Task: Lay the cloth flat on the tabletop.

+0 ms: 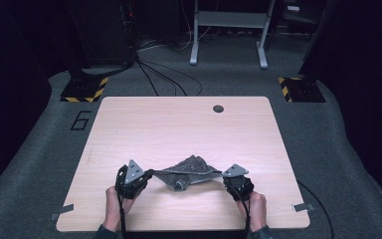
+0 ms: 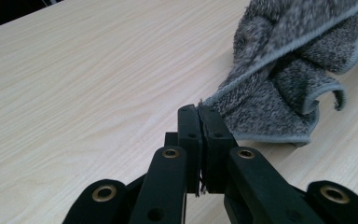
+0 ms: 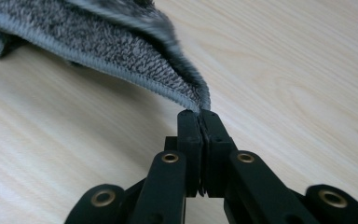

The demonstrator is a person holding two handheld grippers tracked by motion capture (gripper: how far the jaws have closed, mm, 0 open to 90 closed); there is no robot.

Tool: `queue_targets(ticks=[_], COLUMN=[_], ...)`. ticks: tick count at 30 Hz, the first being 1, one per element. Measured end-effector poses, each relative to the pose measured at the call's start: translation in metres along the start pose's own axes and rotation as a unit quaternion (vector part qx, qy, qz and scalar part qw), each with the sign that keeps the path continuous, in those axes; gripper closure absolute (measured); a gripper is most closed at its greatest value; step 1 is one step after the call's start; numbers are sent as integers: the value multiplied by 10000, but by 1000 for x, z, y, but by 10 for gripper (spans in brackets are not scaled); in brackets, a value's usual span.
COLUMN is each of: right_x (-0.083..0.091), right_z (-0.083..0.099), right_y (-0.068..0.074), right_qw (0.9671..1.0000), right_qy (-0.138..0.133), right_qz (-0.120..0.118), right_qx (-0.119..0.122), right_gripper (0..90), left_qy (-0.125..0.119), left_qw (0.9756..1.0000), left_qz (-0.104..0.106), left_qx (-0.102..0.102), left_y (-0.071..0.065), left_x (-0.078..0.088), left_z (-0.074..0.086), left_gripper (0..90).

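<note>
A grey terry towel is stretched between my two grippers near the front of the wooden table, its middle sagging in folds onto the tabletop. My left gripper is shut on the towel's left corner; in the left gripper view the jaws pinch the hemmed corner of the towel. My right gripper is shut on the right corner. In the right gripper view the pinched towel runs up and left from the closed jaw tips. A hand holds each gripper from the table's front edge.
A round cable hole sits near the table's far edge. Tape strips mark the front corners. On the floor beyond are cables, a white desk frame and black-yellow striped stand bases.
</note>
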State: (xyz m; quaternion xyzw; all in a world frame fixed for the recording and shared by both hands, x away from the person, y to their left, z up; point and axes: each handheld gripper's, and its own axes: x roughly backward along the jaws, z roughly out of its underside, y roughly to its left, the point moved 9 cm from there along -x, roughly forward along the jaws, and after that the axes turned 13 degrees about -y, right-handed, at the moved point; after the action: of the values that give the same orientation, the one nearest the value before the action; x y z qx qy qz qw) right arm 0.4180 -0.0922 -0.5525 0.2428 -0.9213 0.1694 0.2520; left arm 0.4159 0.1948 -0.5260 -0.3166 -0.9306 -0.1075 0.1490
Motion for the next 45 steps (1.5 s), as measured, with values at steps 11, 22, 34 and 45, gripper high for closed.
queue_targets(ticks=[11,22,34,45], right_x=[7,9,-23,-35], right_z=[-9,-9,3,6], right_y=[-25,-23,-19,-15], right_qw=[9998,9947,9926,9908], right_qy=[16,-162,229,294], right_qz=[116,-624,-826,-1058], right_qx=[-166,-799,-854,-792], right_gripper=[799,492,470,560], left_qy=[-17,140,719,1030], left_qw=[9999,9998,9954,9937], left_qz=[-74,102,625,431], left_qx=[-116,-127,45,127], left_y=[7,2,-10,0], left_x=[6,0,-11,-26], left_z=[-8,-2,30,48], left_gripper=[881,789,395,601])
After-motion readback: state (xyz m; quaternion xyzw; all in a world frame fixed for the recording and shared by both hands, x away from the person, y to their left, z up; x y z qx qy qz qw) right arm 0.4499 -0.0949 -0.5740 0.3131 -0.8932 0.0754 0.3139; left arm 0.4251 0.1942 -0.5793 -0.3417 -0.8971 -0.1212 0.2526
